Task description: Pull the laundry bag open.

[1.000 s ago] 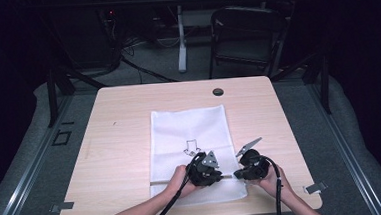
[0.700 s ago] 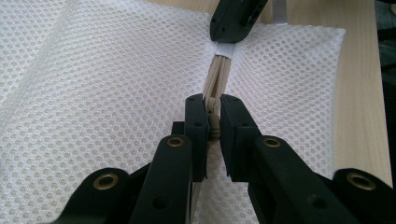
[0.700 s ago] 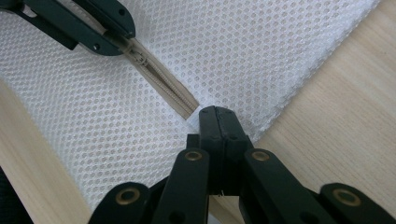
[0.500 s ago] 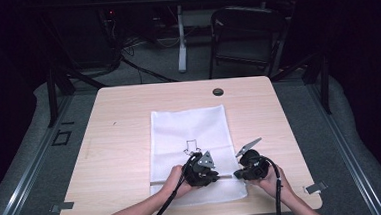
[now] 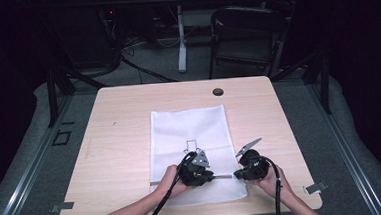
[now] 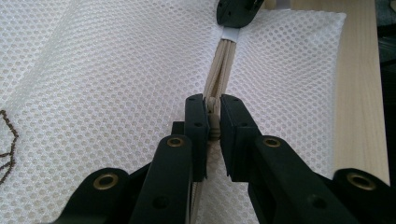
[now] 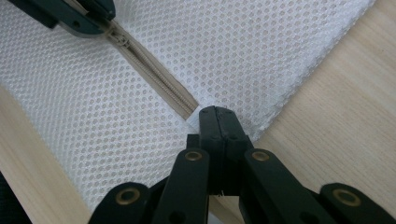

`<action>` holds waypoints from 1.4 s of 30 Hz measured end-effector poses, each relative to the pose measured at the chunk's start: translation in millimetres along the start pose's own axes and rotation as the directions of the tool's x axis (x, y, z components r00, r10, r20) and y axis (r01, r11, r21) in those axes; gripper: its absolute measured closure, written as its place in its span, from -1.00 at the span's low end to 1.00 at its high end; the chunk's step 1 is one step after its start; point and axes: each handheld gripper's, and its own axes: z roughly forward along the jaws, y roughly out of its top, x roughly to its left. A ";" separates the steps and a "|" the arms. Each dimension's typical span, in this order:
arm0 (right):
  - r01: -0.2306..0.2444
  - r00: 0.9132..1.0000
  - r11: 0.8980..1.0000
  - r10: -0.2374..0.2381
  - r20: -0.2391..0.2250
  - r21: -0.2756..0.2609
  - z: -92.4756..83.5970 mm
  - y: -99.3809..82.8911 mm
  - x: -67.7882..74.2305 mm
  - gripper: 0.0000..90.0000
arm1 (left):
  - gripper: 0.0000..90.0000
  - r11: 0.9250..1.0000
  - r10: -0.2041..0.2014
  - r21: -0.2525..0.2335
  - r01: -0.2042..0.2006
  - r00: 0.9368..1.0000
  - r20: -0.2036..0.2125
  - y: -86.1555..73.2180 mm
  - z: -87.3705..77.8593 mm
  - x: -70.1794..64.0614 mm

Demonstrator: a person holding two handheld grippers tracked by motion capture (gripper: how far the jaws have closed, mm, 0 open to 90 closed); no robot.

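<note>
A white mesh bag [image 5: 187, 130] lies flat on the wooden table [image 5: 120, 142], with a beige zipper [image 5: 223, 176] running across its near end. My left gripper [image 5: 212, 177] is shut on the zipper's slider [image 6: 214, 122], its pads pressing it from both sides. My right gripper [image 5: 235, 175] is shut on the zipper's end tab at the bag's right edge [image 7: 194, 122]. The zipper [image 6: 223, 70] stretches taut between the two grippers, and the right gripper [image 6: 236, 11] is at its far end. In the right gripper view the zipper [image 7: 154, 70] runs up to the left gripper [image 7: 79, 16].
A small dark outline drawing [image 5: 193, 145] marks the bag beyond the grippers. A round black grommet [image 5: 218, 92] sits near the table's far edge. Bare wood [image 7: 336, 116] lies to the right of the bag. A folding chair [image 5: 247, 39] stands behind the table.
My left gripper has slid a little to the left along the zipper, away from the right gripper. The right gripper has stayed in place.
</note>
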 end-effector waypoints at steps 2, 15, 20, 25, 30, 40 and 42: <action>0.000 1.000 1.000 0.000 -0.001 -0.007 0.3 -0.4 0.0 1.00 | 0.83 1.000 0.004 0.001 -0.004 1.000 0.002 0.1 0.4 0.5; 0.000 1.000 1.000 0.000 0.009 0.000 -0.1 -0.3 0.7 1.00 | 0.83 1.000 0.007 0.002 -0.007 1.000 0.004 -3.0 -5.0 1.4; 0.003 1.000 1.000 -0.003 0.015 0.003 -0.2 -0.1 0.8 1.00 | 0.83 1.000 0.006 0.004 -0.006 1.000 0.001 -5.5 -8.5 1.7; -0.007 1.000 1.000 0.007 0.008 -0.001 0.2 -0.2 0.3 1.00 | 0.83 1.000 -0.002 0.005 0.002 1.000 0.002 -10.3 -13.2 3.7; -0.001 1.000 1.000 0.001 0.016 0.006 -0.4 -0.1 1.0 1.00 | 0.83 1.000 0.000 -0.017 0.000 1.000 0.006 -13.1 -16.5 2.8; -0.006 1.000 1.000 0.006 0.009 0.001 0.0 0.0 0.5 1.00 | 0.83 1.000 -0.006 -0.011 0.006 1.000 0.004 -17.2 -22.1 4.6; -0.008 1.000 1.000 0.008 0.009 0.000 0.1 0.0 0.6 1.00 | 0.83 1.000 0.002 -0.006 -0.002 1.000 0.007 -17.9 -22.6 5.3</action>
